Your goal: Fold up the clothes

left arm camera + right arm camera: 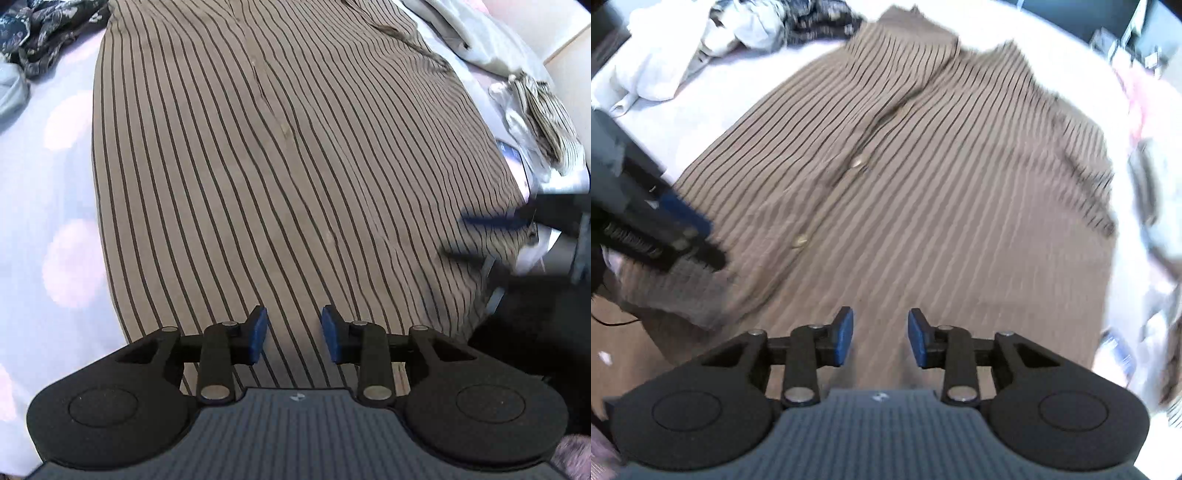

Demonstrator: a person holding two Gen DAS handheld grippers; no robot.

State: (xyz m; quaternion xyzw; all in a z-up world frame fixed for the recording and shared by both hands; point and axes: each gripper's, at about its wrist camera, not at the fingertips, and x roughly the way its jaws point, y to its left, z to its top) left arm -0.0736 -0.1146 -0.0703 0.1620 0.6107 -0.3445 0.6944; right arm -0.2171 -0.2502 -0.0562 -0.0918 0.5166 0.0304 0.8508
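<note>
Striped shirt (280,155) is lying soft and light; left gripper (294,334) and right gripper (881,338) are hovering part-open, empty, hem corners looking best to pinch.

left gripper (294,334) pointing steeply down, jaws apart, right gripper (881,338) likewise empty

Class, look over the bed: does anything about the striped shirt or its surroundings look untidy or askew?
The striped shirt lies mostly flat, but its right edge is rumpled. Unfolded clothes sit bunched at the bed's corners: a dark patterned garment and a pale one.
</note>
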